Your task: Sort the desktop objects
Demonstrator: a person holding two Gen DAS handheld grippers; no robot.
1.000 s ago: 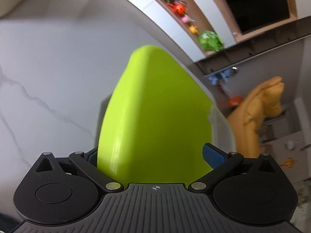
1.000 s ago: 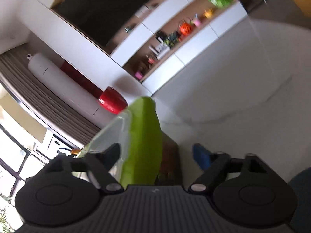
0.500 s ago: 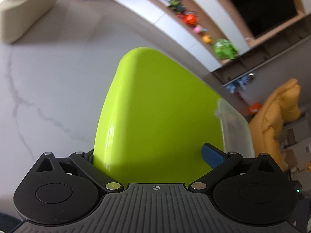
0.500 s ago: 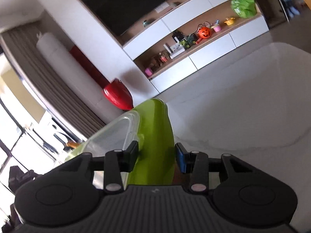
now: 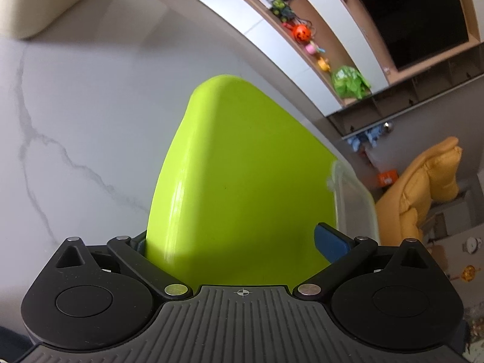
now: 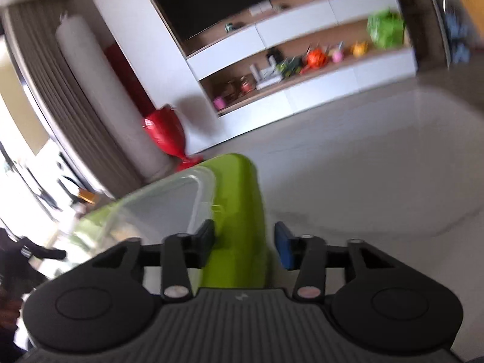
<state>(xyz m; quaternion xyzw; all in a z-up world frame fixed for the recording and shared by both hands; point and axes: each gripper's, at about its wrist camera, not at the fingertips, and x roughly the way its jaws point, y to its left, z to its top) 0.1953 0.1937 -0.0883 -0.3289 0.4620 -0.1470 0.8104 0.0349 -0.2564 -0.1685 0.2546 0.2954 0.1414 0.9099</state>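
Seemingly early in the sorting, the left hand-held gripper (image 5: 239, 242) clamped the green lid (image 5: 242, 181) of a clear container (image 6: 169, 199) above the worktop (image 5: 90, 106), while the right hand-held gripper (image 6: 244, 243), jaws closing, straddled its edge, nothing yet placed.

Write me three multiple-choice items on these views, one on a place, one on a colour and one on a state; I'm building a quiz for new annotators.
1. Where is the orange pumpkin toy?
A. on the table
B. on the wall shelf
C. on the yellow sofa

2. What colour is the lid?
A. red
B. blue
C. lime green

3. What is the left claw doing?
A. holding the lid between its fingers
B. hanging empty
C. holding a red toy

Answers:
1. B, it sits among other toys on the wood-backed shelf.
2. C, it is bright lime in both views.
3. A, a finger sits at each side of the lid.
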